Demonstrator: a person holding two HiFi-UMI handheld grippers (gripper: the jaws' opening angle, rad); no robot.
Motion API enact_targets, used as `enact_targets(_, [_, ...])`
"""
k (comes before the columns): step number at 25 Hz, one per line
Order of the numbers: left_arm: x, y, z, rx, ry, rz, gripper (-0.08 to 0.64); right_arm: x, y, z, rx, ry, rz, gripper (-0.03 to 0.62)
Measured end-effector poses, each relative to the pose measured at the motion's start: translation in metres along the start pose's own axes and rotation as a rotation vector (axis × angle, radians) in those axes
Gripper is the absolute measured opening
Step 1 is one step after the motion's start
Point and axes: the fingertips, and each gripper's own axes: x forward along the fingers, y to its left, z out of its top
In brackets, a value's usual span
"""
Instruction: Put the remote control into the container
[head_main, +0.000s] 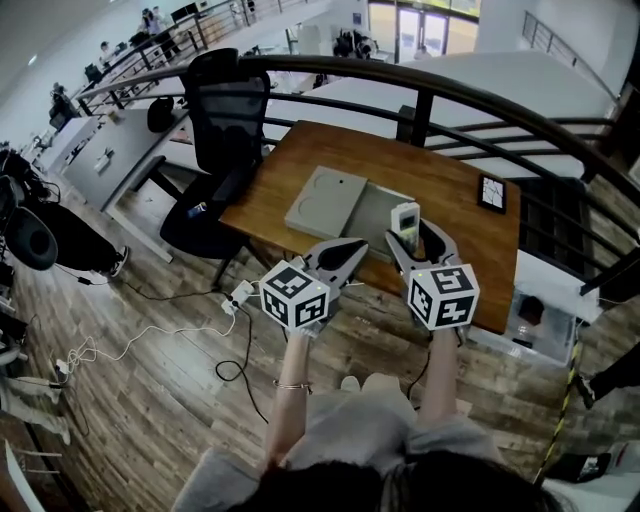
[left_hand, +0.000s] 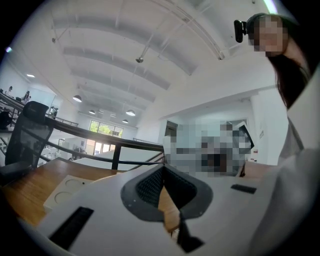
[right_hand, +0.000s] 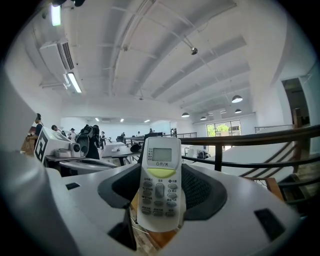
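Note:
A white remote control (head_main: 404, 221) with a small screen and grey buttons stands upright between the jaws of my right gripper (head_main: 412, 240), which is shut on it; it fills the middle of the right gripper view as the remote (right_hand: 160, 185). Both grippers are held up over the near edge of a wooden table (head_main: 445, 185). On the table lies a grey open container (head_main: 378, 212) with its flat lid (head_main: 324, 200) beside it on the left. My left gripper (head_main: 345, 255) hangs just in front of the lid, jaws together and holding nothing; the left gripper view shows the lid (left_hand: 65, 192) at lower left.
A small black device (head_main: 491, 192) lies at the table's far right. A black office chair (head_main: 224, 120) stands left of the table. A dark metal railing (head_main: 430, 95) curves behind it. Cables and a power strip (head_main: 238, 296) lie on the wooden floor.

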Motion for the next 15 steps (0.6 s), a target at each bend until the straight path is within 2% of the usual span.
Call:
enact_targets(11, [0.01,0.011,-0.011,-0.043,0.022,-0.035,0.003,0.012,-0.006,-0.004,-0.01,0.037,-0.018,0.247])
enact_targets(15, [0.014,0.026,-0.01,-0.045,0.021,-0.021,0.003,0.023,-0.014,-0.005,0.003,0.046,-0.017,0.247])
